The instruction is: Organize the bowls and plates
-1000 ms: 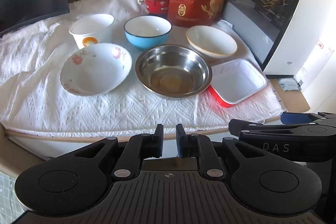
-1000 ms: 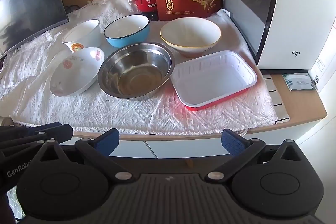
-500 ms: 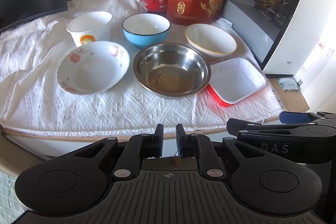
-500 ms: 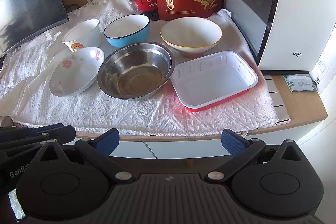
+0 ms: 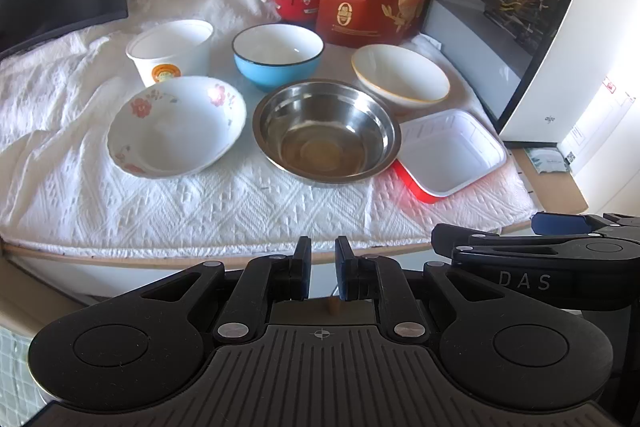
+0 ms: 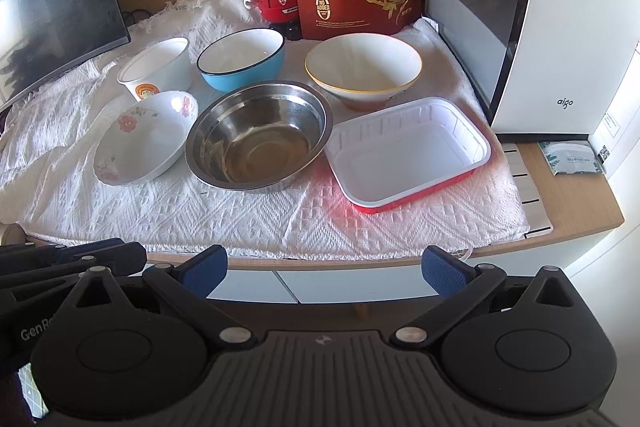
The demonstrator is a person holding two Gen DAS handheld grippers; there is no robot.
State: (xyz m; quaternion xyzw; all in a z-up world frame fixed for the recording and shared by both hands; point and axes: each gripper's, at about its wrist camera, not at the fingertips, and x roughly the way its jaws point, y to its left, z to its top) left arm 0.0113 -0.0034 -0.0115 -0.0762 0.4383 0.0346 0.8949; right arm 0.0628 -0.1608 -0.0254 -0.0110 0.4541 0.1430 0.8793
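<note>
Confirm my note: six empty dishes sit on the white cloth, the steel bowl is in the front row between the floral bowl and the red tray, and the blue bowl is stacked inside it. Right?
One detail is wrong. The blue bowl is not stacked inside the steel bowl; it stands on its own on the white cloth just behind it, as the right wrist view shows. The steel bowl does sit between the floral bowl and the red tray.

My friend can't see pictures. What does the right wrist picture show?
Five empty bowls and a white tray sit on a white cloth, the steel bowl in the middle. The right tool is open, holding nothing.
</note>
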